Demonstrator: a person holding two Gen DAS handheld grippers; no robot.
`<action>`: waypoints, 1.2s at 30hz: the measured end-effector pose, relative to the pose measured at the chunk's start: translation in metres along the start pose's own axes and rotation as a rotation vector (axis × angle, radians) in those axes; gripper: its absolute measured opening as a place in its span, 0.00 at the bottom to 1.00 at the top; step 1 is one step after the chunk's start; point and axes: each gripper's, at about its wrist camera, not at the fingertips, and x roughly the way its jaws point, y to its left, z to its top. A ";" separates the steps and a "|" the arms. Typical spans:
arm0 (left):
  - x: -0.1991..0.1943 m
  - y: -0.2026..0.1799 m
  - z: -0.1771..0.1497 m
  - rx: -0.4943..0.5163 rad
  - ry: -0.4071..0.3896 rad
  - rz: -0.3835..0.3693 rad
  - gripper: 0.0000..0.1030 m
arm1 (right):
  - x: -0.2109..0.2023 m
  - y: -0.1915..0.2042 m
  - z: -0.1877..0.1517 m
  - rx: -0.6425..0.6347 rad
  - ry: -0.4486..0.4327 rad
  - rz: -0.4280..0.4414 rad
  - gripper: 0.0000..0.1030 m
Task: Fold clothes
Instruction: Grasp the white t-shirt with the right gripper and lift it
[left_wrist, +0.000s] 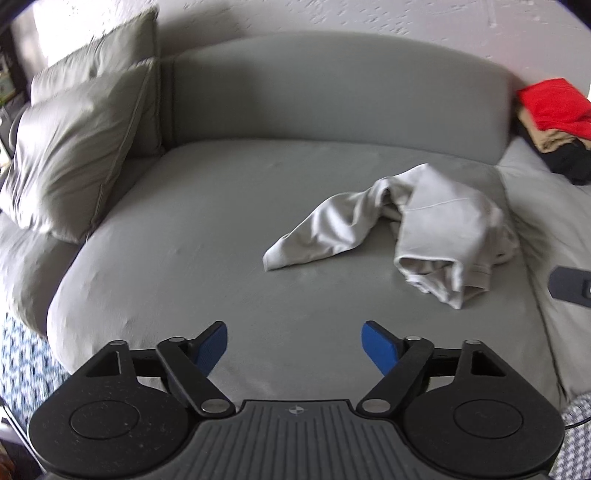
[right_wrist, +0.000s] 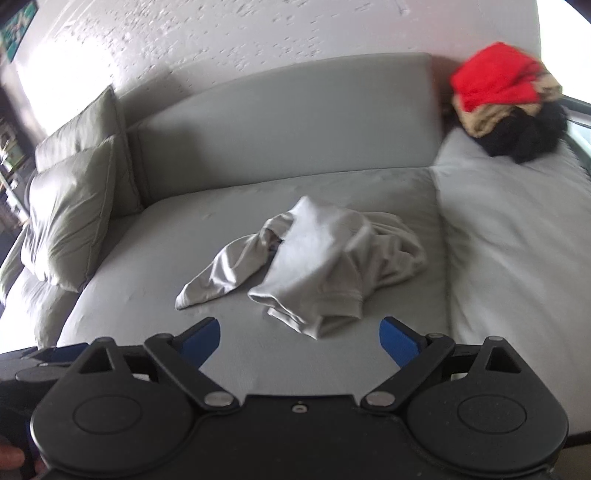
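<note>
Approaching, nothing folded yet. Left wrist view: left gripper (left_wrist: 294, 345) fingers spread, empty; crumpled grey garment (left_wrist: 424, 229) ahead-right on sofa seat (left_wrist: 184, 258). Right wrist view: right gripper (right_wrist: 300, 341) fingers spread, empty, garment just ahead. Clothes pile (right_wrist: 506, 103) untouched, waiting.

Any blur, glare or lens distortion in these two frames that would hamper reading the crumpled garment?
Left wrist view: fisheye bends the grey sofa backrest; the olive cushions are smeared; the crumpled pale grey garment reads fairly sharp. Right wrist view: window glare blows out the upper left wall; the red, tan and black clothes pile is blurred; garment folds are softened.
</note>
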 end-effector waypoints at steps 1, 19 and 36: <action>0.005 0.004 0.001 -0.015 0.010 -0.007 0.76 | 0.009 0.005 0.004 -0.029 0.000 0.003 0.91; 0.053 0.016 0.017 -0.076 -0.011 -0.127 0.76 | 0.143 0.059 -0.002 -0.627 0.061 -0.228 0.68; 0.000 -0.013 -0.004 0.035 -0.065 -0.183 0.83 | -0.034 -0.142 0.069 0.491 -0.230 -0.096 0.02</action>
